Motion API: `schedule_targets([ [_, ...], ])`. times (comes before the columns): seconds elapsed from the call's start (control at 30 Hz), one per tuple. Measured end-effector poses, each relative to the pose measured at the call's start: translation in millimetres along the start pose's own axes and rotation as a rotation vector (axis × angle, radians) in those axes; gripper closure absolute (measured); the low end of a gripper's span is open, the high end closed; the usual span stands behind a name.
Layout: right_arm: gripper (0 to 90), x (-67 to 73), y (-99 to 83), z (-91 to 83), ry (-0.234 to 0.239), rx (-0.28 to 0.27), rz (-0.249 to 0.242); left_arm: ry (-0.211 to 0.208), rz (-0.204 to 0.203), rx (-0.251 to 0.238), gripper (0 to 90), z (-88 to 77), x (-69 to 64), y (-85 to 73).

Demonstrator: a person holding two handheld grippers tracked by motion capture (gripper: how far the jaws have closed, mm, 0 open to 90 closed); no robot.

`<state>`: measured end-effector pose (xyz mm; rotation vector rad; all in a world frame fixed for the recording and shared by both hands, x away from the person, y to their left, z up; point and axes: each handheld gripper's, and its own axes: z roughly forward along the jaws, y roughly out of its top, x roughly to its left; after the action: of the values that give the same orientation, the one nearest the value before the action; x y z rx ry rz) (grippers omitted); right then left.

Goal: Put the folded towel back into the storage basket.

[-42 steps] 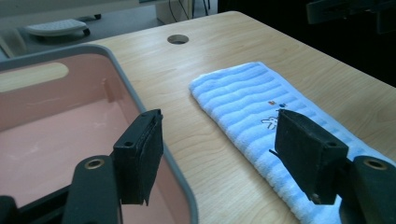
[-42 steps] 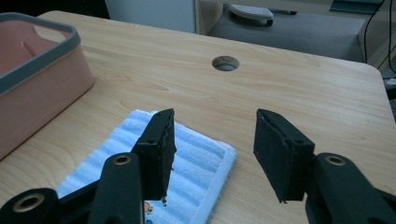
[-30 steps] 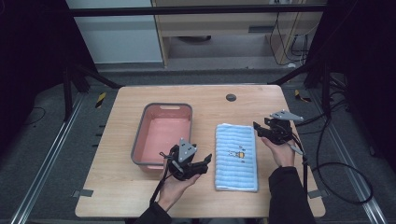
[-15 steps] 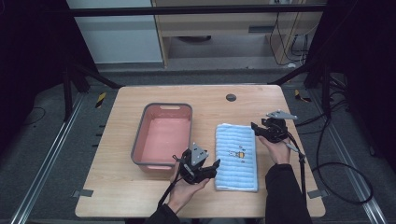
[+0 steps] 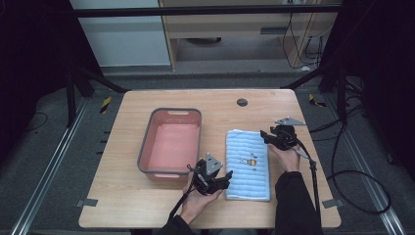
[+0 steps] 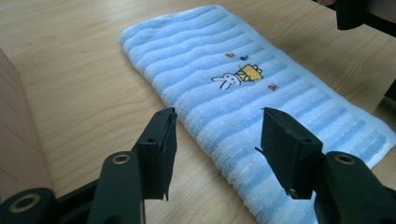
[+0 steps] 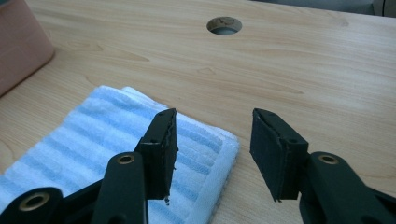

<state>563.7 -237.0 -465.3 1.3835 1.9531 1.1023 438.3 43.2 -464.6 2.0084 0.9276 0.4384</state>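
Resting on pale wooden counter [image 5: 147,205]: pink rectangular plastic tub [image 5: 171,144], nothing inside; folded blue striped terry towel [image 5: 247,164] beside it; left tool [image 5: 221,178] and right tool [image 5: 266,136], both released, at towel's edges

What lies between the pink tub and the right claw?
In the high view, the folded blue striped towel lies on the table between the pink tub and the right claw, whose open jaws straddle its far right corner.

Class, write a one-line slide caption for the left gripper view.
Open left gripper poised over the long edge of a folded blue striped towel with a rabbit print, lying on a wooden table.
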Motion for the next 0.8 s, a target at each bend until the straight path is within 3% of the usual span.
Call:
schedule_targets([
  [0.3,52.7,1.7,-5.8,9.4,0.013,0.032,-0.022,-0.004,0.008,0.03,48.6,8.7,-3.8,-6.5],
  [0.43,53.9,1.7,-7.2,10.9,0.013,0.031,-0.018,-0.002,0.008,0.043,49.8,13.3,-6.1,-8.9],
  [0.8,55.2,-3.1,-17.5,17.6,0.017,0.092,0.009,-0.003,0.007,0.082,52.1,24.0,-9.4,-15.1],
])
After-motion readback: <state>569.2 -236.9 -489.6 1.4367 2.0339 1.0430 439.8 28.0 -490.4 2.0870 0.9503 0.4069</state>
